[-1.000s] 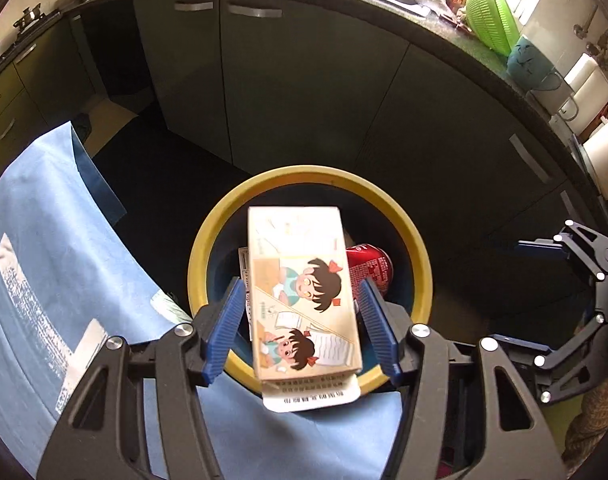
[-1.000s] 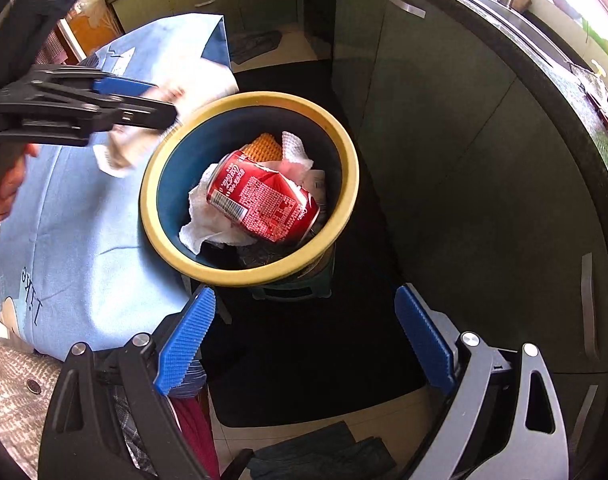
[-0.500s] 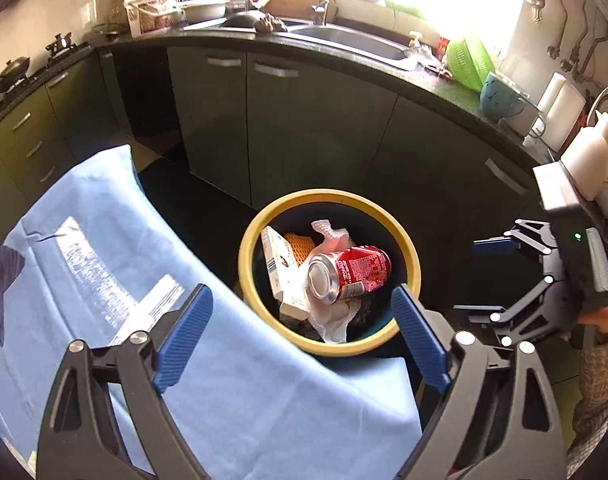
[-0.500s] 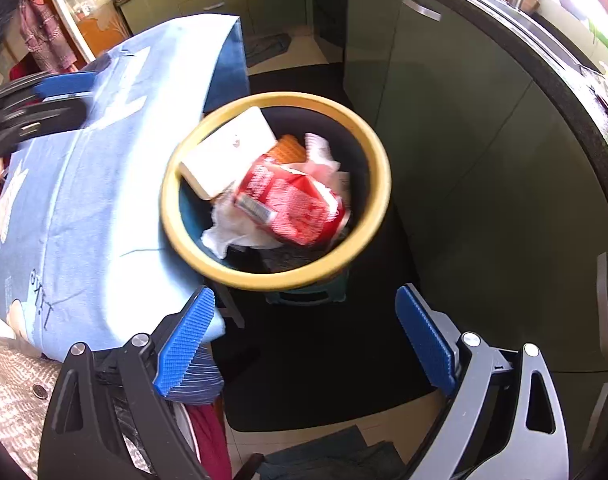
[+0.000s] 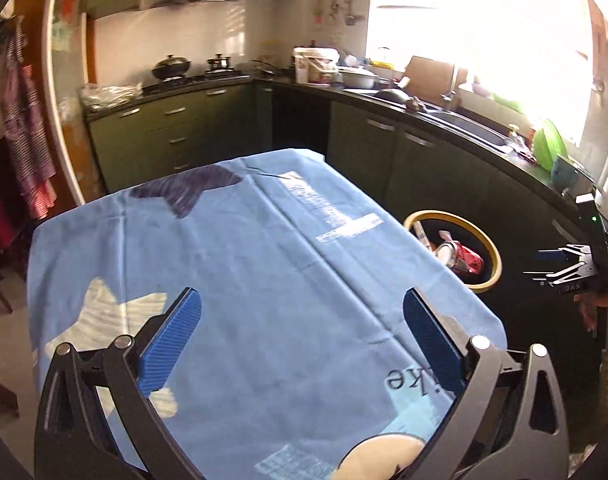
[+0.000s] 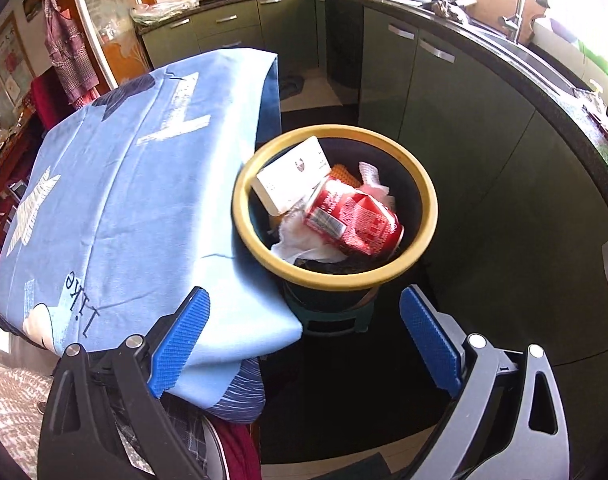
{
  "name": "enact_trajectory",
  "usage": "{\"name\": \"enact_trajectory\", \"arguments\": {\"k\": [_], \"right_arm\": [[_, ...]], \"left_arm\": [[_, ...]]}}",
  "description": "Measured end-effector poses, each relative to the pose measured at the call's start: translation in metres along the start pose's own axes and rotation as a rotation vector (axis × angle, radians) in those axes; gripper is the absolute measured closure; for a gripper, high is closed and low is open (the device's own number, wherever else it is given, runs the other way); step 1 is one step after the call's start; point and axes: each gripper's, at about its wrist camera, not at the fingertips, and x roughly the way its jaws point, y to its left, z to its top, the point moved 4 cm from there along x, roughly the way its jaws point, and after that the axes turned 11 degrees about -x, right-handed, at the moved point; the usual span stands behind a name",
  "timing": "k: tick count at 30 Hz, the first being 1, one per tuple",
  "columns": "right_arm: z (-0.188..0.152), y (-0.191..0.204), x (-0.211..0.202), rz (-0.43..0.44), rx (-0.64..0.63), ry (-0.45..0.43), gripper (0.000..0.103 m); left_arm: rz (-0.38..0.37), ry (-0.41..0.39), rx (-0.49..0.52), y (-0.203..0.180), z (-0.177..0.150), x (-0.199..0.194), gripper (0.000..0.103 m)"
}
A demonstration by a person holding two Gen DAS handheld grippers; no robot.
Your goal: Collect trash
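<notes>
A dark trash bin with a yellow rim [image 6: 429, 216] stands on the floor beside the table. Inside lie a red soda can [image 6: 352, 220], a white carton box [image 6: 294, 176] and crumpled white tissue [image 6: 304, 242]. The bin rim [image 5: 492, 280] and can [image 5: 462, 258] also show in the left wrist view. My left gripper [image 5: 302, 340] is open and empty over the blue tablecloth [image 5: 244, 260]. My right gripper [image 6: 304, 334] is open and empty, above and short of the bin. It shows from the side in the left wrist view [image 5: 560, 266].
The blue tablecloth [image 6: 116, 184] covers the table left of the bin. Dark green cabinets [image 6: 456, 120] and a black counter with a sink [image 5: 464, 120] curve behind. A stove with pots [image 5: 192, 70] is at the back. The dark floor [image 6: 364, 380] lies under my right gripper.
My left gripper let go of the carton box into the bin, opened, then pulled back and up over the tablecloth. My right gripper stayed open and shifted slightly.
</notes>
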Motion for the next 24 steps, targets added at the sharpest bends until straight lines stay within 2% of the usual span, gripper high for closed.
{"name": "enact_trajectory", "arguments": {"k": [4, 9, 13, 15, 24], "right_arm": [[-0.001, 0.012, -0.010, 0.001, 0.008, -0.046, 0.008], [0.000, 0.030, -0.033, 0.016, 0.011, -0.125, 0.008], [-0.002, 0.051, -0.069, 0.015, 0.003, -0.238, 0.005], [-0.004, 0.059, -0.084, 0.022, -0.003, -0.284, 0.005], [-0.013, 0.087, -0.139, 0.006, -0.037, -0.404, 0.005]], "left_arm": [[0.073, -0.051, -0.083, 0.039, -0.011, -0.034, 0.007], [0.150, -0.104, -0.156, 0.064, -0.026, -0.070, 0.007], [0.183, -0.138, -0.200, 0.071, -0.033, -0.089, 0.007], [0.207, -0.149, -0.189, 0.072, -0.036, -0.097, 0.007], [0.247, -0.206, -0.208, 0.079, -0.043, -0.136, 0.007]]}}
